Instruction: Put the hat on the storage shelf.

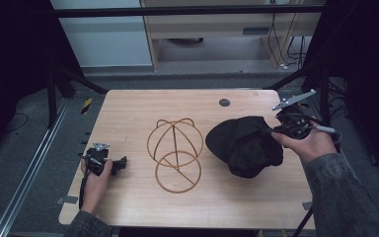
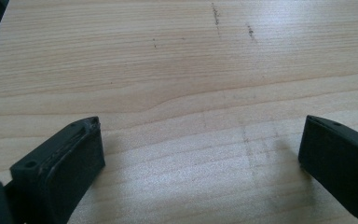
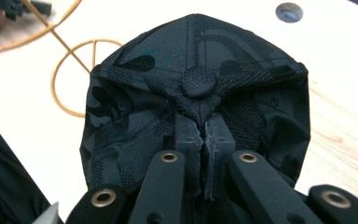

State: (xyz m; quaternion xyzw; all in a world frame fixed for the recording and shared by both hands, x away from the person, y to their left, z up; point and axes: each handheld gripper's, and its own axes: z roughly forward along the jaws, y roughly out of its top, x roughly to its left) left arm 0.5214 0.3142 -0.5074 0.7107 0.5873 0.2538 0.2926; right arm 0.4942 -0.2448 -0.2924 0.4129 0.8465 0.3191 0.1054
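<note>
The cap (image 3: pixel 191 93) is black with a darker tone-on-tone camouflage pattern and mesh-like weave. The wire hat stand (image 1: pixel 174 153) is golden orange. The tabletop (image 1: pixel 128 108) is pale wood with fine grain lines and a few dark scuff marks. Both pairs of tongs (image 2: pixel 200 154) (image 3: pixel 204 140) are black. The sleeves (image 1: pixel 343 197) are dark grey.

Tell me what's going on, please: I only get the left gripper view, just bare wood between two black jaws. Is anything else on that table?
Observer: Yes. A black cap lies right of a wire hat stand at mid-table.
Operator: Is anyone touching the cap?
Observer: The right hand-held gripper has its jaws closed on the fabric just below the cap's top button.
Operator: And my gripper?
Observer: The left hand-held gripper sits open near the table's left edge, apart from the stand.
</note>
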